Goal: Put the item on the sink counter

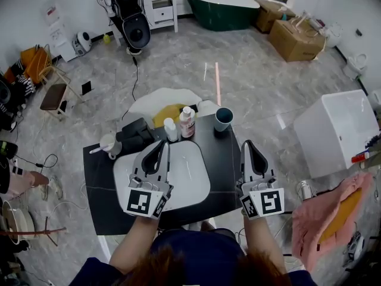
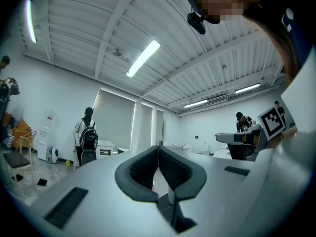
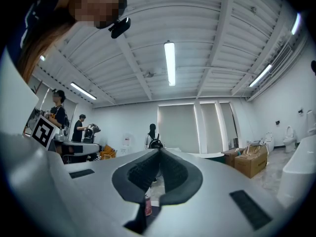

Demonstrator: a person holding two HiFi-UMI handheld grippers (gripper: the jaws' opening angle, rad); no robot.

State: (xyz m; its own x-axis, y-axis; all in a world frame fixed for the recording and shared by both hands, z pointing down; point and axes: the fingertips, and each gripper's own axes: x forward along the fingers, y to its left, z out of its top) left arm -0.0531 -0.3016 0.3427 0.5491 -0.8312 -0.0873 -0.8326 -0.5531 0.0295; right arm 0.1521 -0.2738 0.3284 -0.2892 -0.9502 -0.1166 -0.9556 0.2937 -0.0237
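A black sink counter with a white basin lies just below me. Along its far edge stand a small white bottle, a bottle with a pink label and a teal cup. A black pouch and a white cup sit at the far left. My left gripper hovers over the basin's left side, shut and empty, its jaws pointing level. Over the counter's right side my right gripper is also shut with nothing in it.
A white box unit stands to the right, with a pink towel near it. Further off are a green bathtub, cardboard boxes, a person with a black backpack and a small chair.
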